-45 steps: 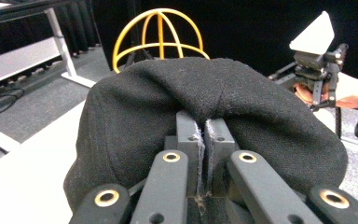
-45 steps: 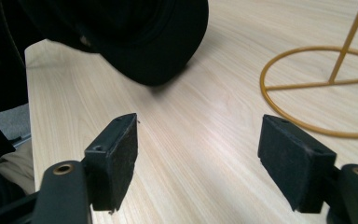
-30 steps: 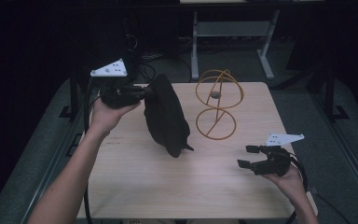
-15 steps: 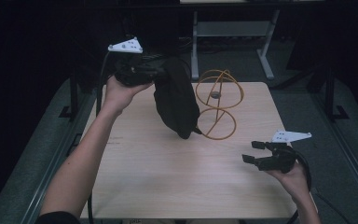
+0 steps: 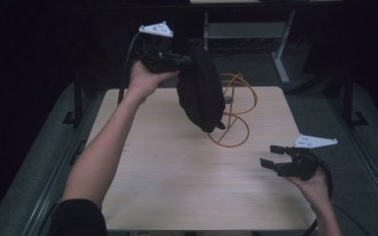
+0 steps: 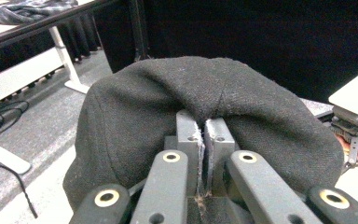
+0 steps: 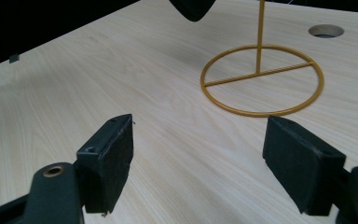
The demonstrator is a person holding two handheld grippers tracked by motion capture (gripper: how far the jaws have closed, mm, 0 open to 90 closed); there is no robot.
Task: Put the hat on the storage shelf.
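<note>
Left gripper (image 5: 184, 61) fingers pinching a limp black woven cap (image 5: 200, 91) above pale wood-grain counter (image 5: 177, 167), thin gold wire stand (image 5: 234, 123) behind, right gripper (image 5: 271, 156) fingers spread, empty.

1 black hat (image 5: 200, 88), 1 wire stand (image 5: 234, 117), 2 grippers

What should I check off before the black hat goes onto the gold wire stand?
1. Left hand-held gripper pinched shut on the black hat: ok.
2. Hat lifted off the table: ok.
3. Gold wire stand upright, its ring base flat on the table: ok.
4. Right hand-held gripper open, holding nothing, apart from the stand: ok.
5. Hat centred over the stand's top: not ok, it hangs beside it.
6. Hat's opening facing down: cannot tell.
</note>
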